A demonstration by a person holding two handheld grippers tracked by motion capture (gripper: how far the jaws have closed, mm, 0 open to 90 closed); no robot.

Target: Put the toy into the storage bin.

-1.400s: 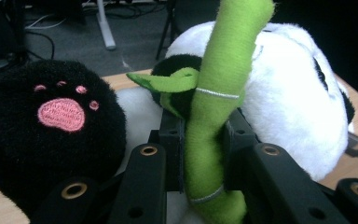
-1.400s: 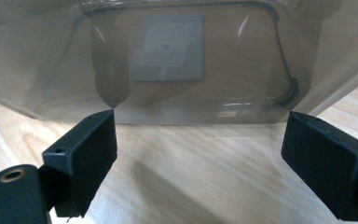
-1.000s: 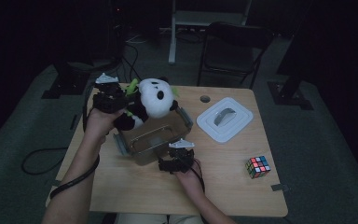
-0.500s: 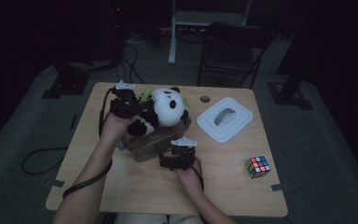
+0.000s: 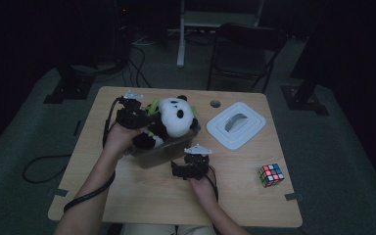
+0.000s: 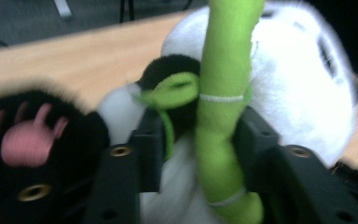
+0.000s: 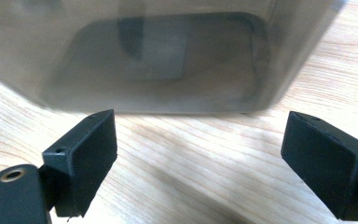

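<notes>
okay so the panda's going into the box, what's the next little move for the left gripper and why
Probably draw the left gripper back and up, away from the panda. The toy already sits in the box, and the jaws have just been opening, with the green stalk between them but seemingly no longer pinched. The right gripper waits open in front of the box.

The high view looks forward and down from above the person's side, taking in the whole counter (image 5: 142,196) from well back. The left tool view sits close against the panda (image 6: 289,79), looking across the counter. The right tool view looks low along the counter at the bin (image 7: 158,56), which the high view shares.
</notes>
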